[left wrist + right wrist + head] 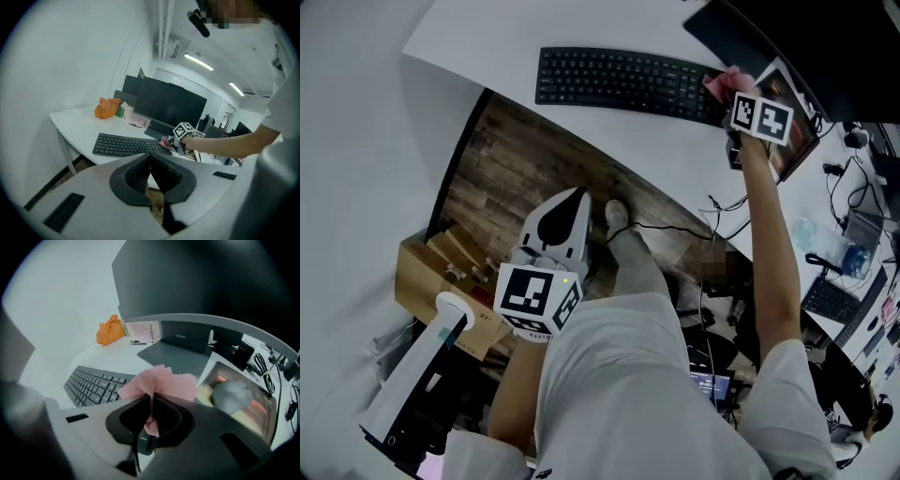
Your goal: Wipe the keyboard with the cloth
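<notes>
A black keyboard point(623, 82) lies on the white desk point(487, 37); it also shows as the keyboard point(126, 144) in the left gripper view and the keyboard point(91, 384) in the right gripper view. My right gripper point(733, 94) is shut on a pink cloth point(159, 383), held just off the keyboard's right end; the cloth point(724, 82) pokes out past the marker cube. My left gripper point(561, 217) hangs low over the floor, away from the desk, jaws shut with nothing between them point(150, 174).
A grey mouse point(233, 394) rests on a colourful mouse pad point(243, 404) right of the keyboard. A monitor stand point(180, 352) and dark monitor point(176, 105) are behind it. An orange bag point(110, 331) sits at the desk's far end. A cardboard box point(441, 281) lies on the wood floor.
</notes>
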{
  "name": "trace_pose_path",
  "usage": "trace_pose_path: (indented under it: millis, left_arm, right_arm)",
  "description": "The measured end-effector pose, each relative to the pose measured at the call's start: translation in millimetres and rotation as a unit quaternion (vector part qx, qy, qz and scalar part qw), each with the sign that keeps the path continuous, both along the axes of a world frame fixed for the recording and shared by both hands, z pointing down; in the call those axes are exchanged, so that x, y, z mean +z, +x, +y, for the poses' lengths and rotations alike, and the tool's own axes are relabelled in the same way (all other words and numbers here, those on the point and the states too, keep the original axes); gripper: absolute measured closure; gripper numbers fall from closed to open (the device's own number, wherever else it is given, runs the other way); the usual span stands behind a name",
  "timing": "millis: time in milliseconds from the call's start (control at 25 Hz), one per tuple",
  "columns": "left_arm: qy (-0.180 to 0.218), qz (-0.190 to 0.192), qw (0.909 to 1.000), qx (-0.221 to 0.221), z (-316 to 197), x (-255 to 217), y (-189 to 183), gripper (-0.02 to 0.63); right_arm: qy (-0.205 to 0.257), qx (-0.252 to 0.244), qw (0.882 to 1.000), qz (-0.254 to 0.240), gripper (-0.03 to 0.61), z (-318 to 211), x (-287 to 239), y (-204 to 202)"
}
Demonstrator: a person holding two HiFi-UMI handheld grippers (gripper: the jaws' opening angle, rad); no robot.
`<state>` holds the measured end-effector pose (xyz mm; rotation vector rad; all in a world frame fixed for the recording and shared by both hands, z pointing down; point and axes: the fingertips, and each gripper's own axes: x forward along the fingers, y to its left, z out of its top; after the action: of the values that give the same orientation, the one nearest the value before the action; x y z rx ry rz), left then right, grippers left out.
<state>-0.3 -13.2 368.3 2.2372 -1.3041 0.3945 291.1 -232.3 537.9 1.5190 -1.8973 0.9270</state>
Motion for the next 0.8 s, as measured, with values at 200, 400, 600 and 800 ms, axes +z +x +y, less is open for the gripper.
trace_pose_path:
  millis: [200,400,600,800]
  left_arm:
    - [0.004,0.003,0.9999,0.014,-1.6,-3.0,11.1,0.595]
    - [0.005,0.002,0.9997,0.024,-2.3,-4.3,17.5,0.595]
    - [0.004,0.001,0.9996,0.028,0.3,-4.5,21.3,0.595]
    - [0.004,0.002,0.9996,0.029,2.7,-4.2,24.2,0.595]
  right_arm:
    - [-0.018,0.011,1.000,-0.001,0.552,36.8,8.2,20.7]
    - [-0.033,0.025,0.999,-0.022,0.552,77.7,21.6,24.7]
    - [-0.036,0.015,0.999,-0.022,0.553,94.7,22.0,11.1]
    - [-0.038,-0.007,0.999,-0.026,0.552,102.7,24.6,-9.9]
